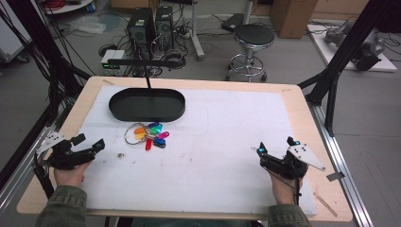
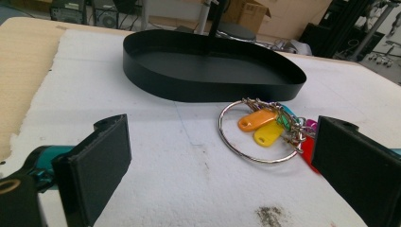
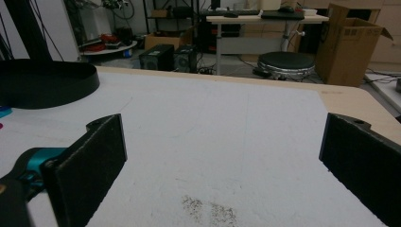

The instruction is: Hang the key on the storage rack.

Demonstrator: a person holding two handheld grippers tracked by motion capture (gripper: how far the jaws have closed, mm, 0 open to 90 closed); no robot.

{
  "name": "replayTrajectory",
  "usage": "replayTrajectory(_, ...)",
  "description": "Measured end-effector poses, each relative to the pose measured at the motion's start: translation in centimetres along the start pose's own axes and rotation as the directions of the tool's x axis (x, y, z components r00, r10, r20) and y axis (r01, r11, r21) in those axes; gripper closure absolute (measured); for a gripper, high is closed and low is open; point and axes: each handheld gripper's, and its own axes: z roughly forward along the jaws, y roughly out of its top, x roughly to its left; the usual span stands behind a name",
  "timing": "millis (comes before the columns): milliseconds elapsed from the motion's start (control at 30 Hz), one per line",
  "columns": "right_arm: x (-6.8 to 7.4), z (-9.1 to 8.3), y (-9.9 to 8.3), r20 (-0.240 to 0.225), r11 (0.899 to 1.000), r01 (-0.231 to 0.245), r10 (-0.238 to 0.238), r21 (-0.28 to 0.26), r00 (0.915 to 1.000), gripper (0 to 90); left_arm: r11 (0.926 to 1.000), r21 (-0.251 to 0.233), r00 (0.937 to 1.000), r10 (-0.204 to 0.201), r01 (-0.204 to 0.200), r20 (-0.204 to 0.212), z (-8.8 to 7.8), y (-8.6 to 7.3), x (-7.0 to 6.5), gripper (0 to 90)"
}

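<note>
With both jaws wide and empty, the left gripper (image 1: 87, 144) faces a key ring (image 2: 257, 137) lying just in front of the black tray (image 2: 213, 71), the right gripper (image 1: 276, 146) well away; a shallow pinch could slip off the thin ring.
</note>
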Motion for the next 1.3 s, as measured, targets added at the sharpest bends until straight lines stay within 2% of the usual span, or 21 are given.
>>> replayTrajectory(267,-0.1,0.0,-0.1,-0.005,1.0,-0.018,0.018,0.007,0.9998,0.4,1.0,0.004,1.0,0.0,0.0,0.0,0.0,0.0,0.0,6.3)
replayTrajectory(567,0.3,0.0,-0.2,-0.021,1.0,0.015,-0.015,0.003,0.9997,0.4,0.9999,0.012,0.9999,0.011,-0.011,0.002,0.1,-0.1,-0.2,6.3)
replayTrajectory(667,0.6,0.1,-0.2,-0.028,1.0,0.022,-0.022,0.015,0.9994,0.4,0.9988,0.029,0.9992,0.04,-0.04,-0.004,0.3,-0.1,-0.4,6.3)
replayTrajectory(733,0.7,0.0,-0.2,-0.029,1.0,0.025,-0.024,0.018,0.9993,0.4,0.9966,0.056,0.9981,0.061,-0.061,0.002,0.7,-0.1,-0.5,6.3)
replayTrajectory(867,0.7,0.0,-0.3,-0.03,0.999,0.036,-0.035,0.024,0.9989,0.4,0.9938,0.089,0.9978,0.065,-0.066,0.006,1.2,0.0,-0.7,6.3)
replayTrajectory(933,0.7,0.1,-0.3,-0.033,0.999,0.044,-0.043,0.025,0.9986,0.4,0.9926,0.098,0.9975,0.07,-0.071,0.014,1.3,0.1,-0.8,6.3)
replayTrajectory(1000,0.7,0.1,-0.3,-0.034,0.999,0.031,-0.03,0.033,0.9989,0.4,0.9936,0.096,0.998,0.059,-0.061,0.024,1.4,0.1,-1.0,6.3)
replayTrajectory(1033,0.6,0.1,-0.3,-0.032,0.999,0.043,-0.042,0.027,0.9986,0.4,0.9932,0.101,0.9981,0.055,-0.058,0.026,1.4,0.2,-1.0,6.3)
replayTrajectory(1067,0.7,0.1,-0.3,-0.036,0.999,0.03,-0.028,0.033,0.9989,0.4,0.9919,0.111,0.9978,0.059,-0.062,0.028,1.5,0.3,-1.1,6.3)
replayTrajectory(1200,0.7,0.1,-0.3,-0.044,0.999,0.027,-0.026,0.025,0.9987,0.4,0.9882,0.129,0.9958,0.076,-0.082,0.052,2.1,1.1,-1.7,6.3)
replayTrajectory(1300,0.7,0.0,-0.3,-0.046,1.0,0.023,-0.022,0.021,0.9987,0.4,0.9881,0.143,0.9947,0.043,-0.056,0.094,2.8,1.7,-2.1,6.3)
